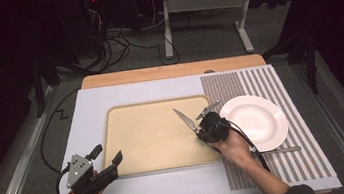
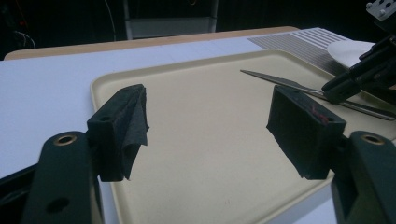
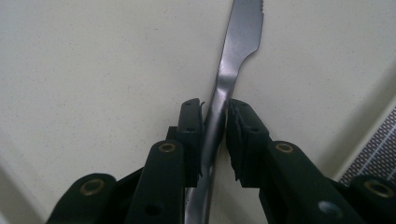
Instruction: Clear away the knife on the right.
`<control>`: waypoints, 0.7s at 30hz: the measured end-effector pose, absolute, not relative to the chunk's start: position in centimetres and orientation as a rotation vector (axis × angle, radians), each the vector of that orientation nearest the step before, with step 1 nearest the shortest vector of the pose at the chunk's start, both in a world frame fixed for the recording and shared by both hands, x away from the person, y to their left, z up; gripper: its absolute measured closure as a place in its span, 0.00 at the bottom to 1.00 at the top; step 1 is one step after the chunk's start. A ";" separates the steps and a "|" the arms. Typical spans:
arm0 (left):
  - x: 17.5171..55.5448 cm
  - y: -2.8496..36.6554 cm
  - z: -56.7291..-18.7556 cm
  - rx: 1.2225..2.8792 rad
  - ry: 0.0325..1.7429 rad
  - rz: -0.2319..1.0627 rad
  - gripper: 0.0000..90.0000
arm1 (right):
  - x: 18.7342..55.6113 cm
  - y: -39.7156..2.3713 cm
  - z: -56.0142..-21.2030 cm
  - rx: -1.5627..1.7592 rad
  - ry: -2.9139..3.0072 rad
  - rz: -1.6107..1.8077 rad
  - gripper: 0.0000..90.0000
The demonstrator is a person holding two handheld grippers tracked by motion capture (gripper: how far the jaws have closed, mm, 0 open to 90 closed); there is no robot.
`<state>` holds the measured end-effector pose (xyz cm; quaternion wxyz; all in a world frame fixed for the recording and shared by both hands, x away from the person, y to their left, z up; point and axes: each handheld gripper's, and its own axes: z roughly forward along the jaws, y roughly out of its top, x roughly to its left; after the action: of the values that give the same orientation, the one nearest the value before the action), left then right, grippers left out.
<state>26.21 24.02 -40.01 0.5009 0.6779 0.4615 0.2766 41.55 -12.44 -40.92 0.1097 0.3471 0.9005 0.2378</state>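
Note:
A silver table knife [image 1: 183, 117] points its blade toward the far left over the beige tray [image 1: 142, 154]. My right gripper [image 1: 198, 127] is shut on it near the tray's right rim. In the right gripper view the jaws clamp the knife [image 3: 238, 46] at its neck, with the serrated tip ahead of my right gripper [image 3: 214, 116]. I cannot tell whether the blade touches the tray. My left gripper [image 1: 107, 154] stands open with nothing between its jaws at the tray's front left corner. Seen from my left gripper [image 2: 210, 100], the knife [image 2: 280, 81] lies ahead to the right.
A white plate [image 1: 254, 121] rests on a grey striped mat [image 1: 279, 83] to the right of the tray. A silver utensil [image 1: 284, 150] lies on the mat in front of the plate. A pale sheet [image 1: 85, 103] covers the wooden table.

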 end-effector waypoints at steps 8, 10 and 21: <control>26.2 24.0 -40.0 1.641 1.115 0.668 0.33 | 41.9 -12.8 -40.9 1.032 2.636 0.699 0.84; 26.2 24.0 -40.0 1.641 1.115 0.668 0.33 | 42.0 -12.9 -40.9 1.037 2.631 0.699 0.84; 26.2 24.1 -40.0 1.641 1.116 0.668 0.33 | 42.3 -13.3 -40.9 1.066 2.605 0.683 0.82</control>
<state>26.21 24.06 -40.01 0.5001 0.6787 0.4615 0.2761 42.34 -13.32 -40.89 0.1224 0.3652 0.8927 0.2341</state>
